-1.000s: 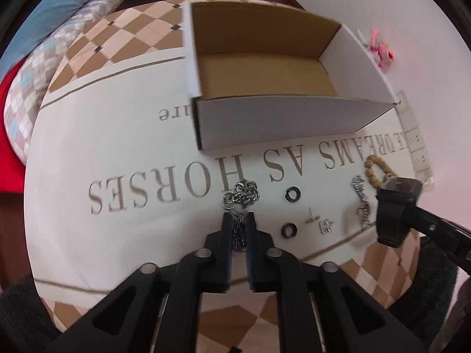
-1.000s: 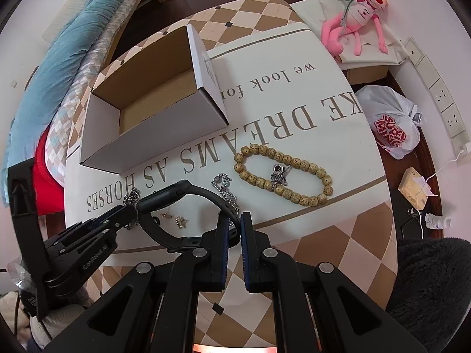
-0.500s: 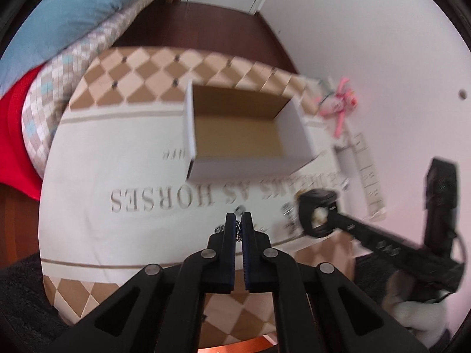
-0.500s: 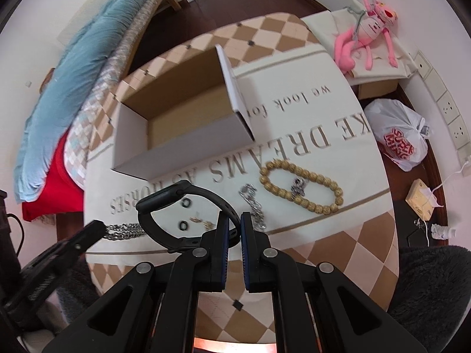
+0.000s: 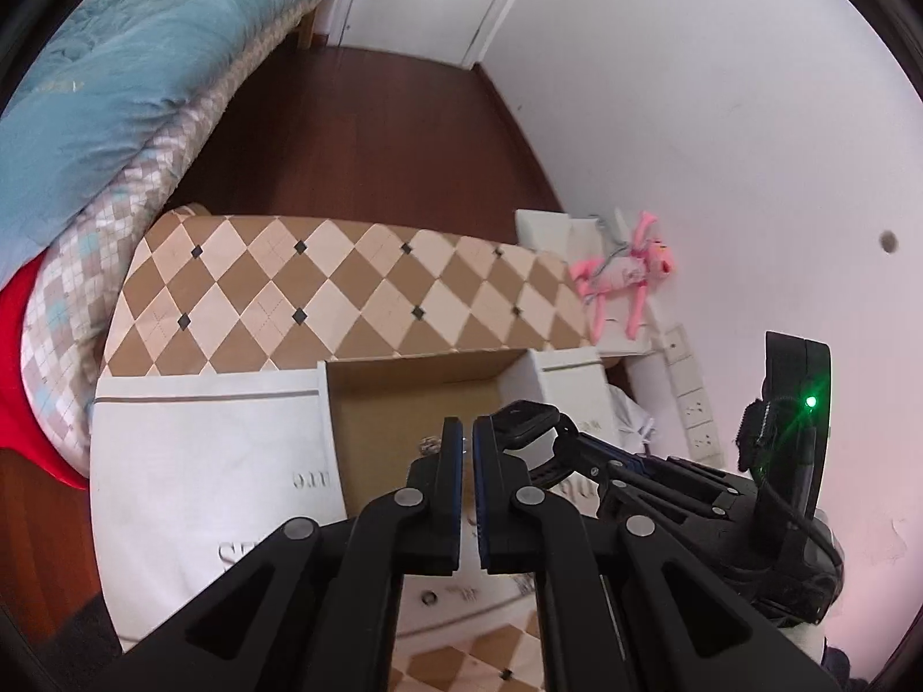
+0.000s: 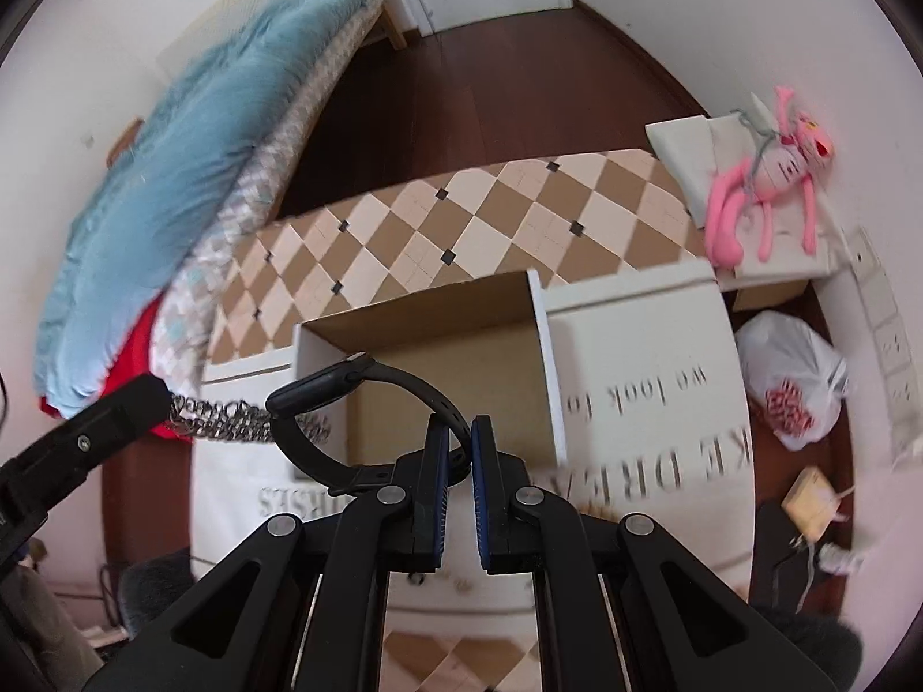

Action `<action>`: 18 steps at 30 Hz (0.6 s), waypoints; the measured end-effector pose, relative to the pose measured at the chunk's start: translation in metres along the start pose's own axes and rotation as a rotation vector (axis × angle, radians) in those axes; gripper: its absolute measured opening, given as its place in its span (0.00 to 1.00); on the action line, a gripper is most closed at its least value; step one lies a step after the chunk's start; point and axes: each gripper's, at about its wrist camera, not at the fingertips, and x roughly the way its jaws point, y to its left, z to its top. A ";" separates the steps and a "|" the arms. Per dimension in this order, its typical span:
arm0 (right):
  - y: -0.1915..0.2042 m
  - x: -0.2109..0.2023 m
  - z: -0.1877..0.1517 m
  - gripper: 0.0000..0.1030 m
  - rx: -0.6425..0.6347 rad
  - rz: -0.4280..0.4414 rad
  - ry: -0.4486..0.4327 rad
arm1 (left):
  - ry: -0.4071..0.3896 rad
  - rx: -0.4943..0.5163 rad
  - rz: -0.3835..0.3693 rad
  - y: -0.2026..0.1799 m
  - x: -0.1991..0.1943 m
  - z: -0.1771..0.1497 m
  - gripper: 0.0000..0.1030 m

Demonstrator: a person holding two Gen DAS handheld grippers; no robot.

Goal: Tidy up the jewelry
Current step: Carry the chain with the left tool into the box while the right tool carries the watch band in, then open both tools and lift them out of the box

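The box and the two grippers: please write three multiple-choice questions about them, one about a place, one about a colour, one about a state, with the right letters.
1. Where is the silver chain?
A. hanging from the left gripper, beside the box
B. lying flat on the floor
C. around the pink toy

2. What colour is the inside of the box?
A. blue
B. brown
C. red

3. What is the state of the right gripper?
A. wide open and empty
B. shut on the watch strap
C. shut on a plastic bag

Answers:
1 A: in the right wrist view the silver chain hangs from the left gripper, just left of the box.
2 B: the walls and floor inside the box are plain brown cardboard, while the outside is white.
3 B: the fingers of the right gripper pinch the strap of the black watch.
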 end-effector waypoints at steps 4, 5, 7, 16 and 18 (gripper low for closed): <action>0.005 0.037 0.019 0.08 -0.051 -0.035 0.072 | 0.077 -0.023 0.066 0.016 0.035 0.016 0.03; 0.004 0.044 0.022 0.10 -0.046 -0.037 0.083 | 0.099 -0.024 0.088 0.018 0.043 0.019 0.04; 0.004 0.054 0.027 0.18 -0.066 -0.069 0.102 | 0.128 -0.029 0.146 0.021 0.053 0.022 0.04; -0.001 0.029 0.019 0.88 -0.097 -0.173 0.026 | 0.031 -0.014 0.349 0.034 0.050 0.000 0.83; -0.001 0.025 0.011 0.98 -0.116 -0.211 0.011 | 0.004 -0.009 0.378 0.036 0.050 -0.008 0.86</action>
